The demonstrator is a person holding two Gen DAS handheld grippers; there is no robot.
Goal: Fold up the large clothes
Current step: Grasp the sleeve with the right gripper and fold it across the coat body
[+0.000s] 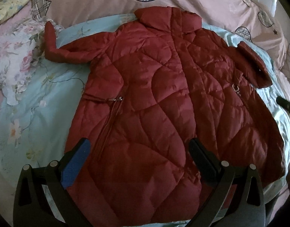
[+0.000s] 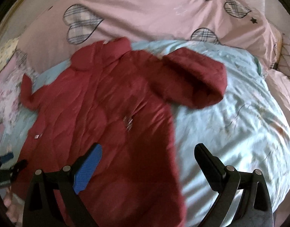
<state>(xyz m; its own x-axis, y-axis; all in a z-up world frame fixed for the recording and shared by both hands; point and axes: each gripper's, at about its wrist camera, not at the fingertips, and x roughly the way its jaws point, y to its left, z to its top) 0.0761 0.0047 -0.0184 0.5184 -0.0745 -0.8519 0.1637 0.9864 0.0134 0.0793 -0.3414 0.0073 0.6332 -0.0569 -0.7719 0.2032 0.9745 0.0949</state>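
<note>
A long dark red quilted coat (image 1: pixel 160 98) lies flat, front up, on a light blue floral sheet (image 1: pixel 40 102), collar (image 1: pixel 163 17) at the far end. Its left sleeve (image 1: pixel 56 47) bends outward; the right sleeve (image 1: pixel 256 66) lies folded at the coat's right side. My left gripper (image 1: pixel 139 151) is open and empty above the coat's hem. In the right wrist view the coat (image 2: pixel 99 113) is left of centre, its sleeve (image 2: pixel 197 79) out to the right. My right gripper (image 2: pixel 146 157) is open and empty over the coat's right edge. The left gripper (image 2: pixel 6 162) shows at far left.
A pink duvet with plaid hearts (image 1: pixel 99 1) is bunched behind the coat, also in the right wrist view (image 2: pixel 148 17). A floral pillow (image 1: pixel 14 53) lies at the left. Bare blue sheet (image 2: pixel 239 124) spreads to the coat's right. A dark tip of the other gripper (image 1: pixel 284 104) shows at right.
</note>
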